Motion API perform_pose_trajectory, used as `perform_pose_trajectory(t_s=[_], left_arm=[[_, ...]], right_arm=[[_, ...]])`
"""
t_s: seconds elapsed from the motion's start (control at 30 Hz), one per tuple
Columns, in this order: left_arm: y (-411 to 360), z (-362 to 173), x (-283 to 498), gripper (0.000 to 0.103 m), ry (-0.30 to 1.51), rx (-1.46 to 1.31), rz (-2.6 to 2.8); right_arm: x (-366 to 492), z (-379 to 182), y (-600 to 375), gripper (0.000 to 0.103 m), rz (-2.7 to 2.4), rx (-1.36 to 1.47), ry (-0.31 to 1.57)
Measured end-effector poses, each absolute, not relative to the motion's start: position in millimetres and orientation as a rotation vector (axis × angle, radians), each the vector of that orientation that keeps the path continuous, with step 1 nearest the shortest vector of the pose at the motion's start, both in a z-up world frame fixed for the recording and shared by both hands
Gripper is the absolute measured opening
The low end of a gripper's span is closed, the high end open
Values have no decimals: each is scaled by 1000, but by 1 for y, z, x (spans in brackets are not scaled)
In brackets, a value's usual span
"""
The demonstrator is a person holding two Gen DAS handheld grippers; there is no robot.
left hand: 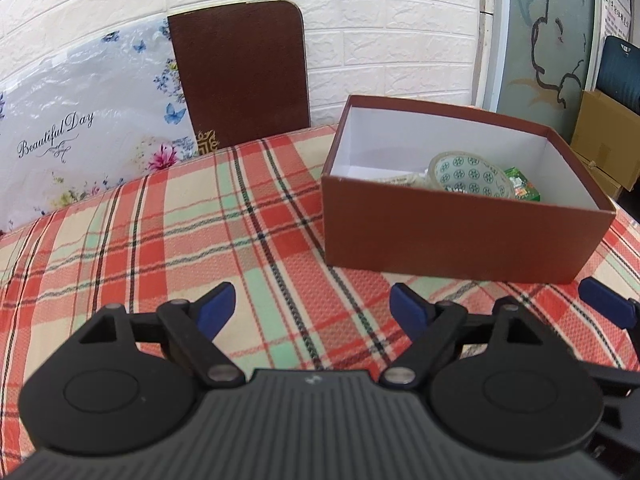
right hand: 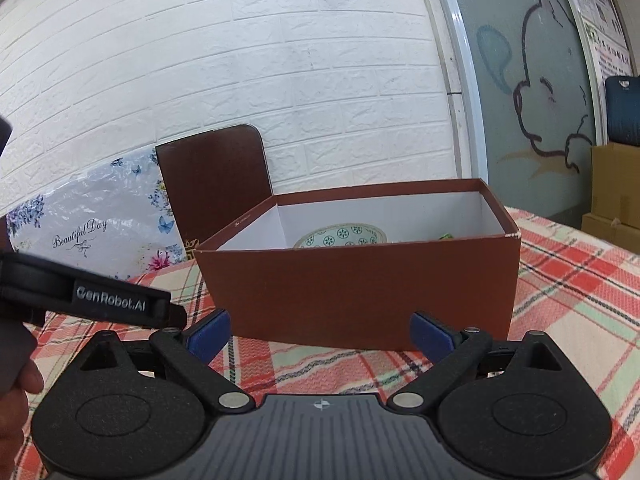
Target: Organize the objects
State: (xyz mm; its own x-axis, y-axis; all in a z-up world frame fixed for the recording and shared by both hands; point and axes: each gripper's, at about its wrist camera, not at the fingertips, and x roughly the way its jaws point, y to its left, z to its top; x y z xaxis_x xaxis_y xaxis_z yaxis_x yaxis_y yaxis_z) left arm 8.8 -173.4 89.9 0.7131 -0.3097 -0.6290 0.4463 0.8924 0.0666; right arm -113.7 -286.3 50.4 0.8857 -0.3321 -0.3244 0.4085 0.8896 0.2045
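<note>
Open-topped reddish-brown cardboard box (left hand: 460, 236): on plaid tablecloth (left hand: 160, 240), holding patterned tape roll (left hand: 472, 178) and small green packet (left hand: 524, 188).

Left gripper (left hand: 312, 306), right gripper (right hand: 320, 334): fingers wide, nothing between.

Advised: withdraw clear of box walls.

Left view only: packet shown fully. Right view only: hand (right hand: 16, 396).

This looks like a lived-in home room used partly for storage. A counter under a red, green and cream plaid tablecloth (left hand: 160, 240) stands against a white brick-pattern wall (left hand: 380, 20), with a brown chair back (left hand: 240, 80) behind it. Beside that chair leans a plastic-wrapped floral "Beautiful Day" package (left hand: 80, 120), and to the right of the counter are a frosted glass door with a cartoon drawing (right hand: 540, 100) and stacked cardboard cartons (left hand: 600, 140).
</note>
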Motion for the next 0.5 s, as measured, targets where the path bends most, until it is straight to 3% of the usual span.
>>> perform_pose_trajectory(t_s=[0.5], left_arm=[[-146, 71, 0, 97, 705, 240, -373]], right_arm=[[-130, 62, -267, 102, -366, 334, 305]])
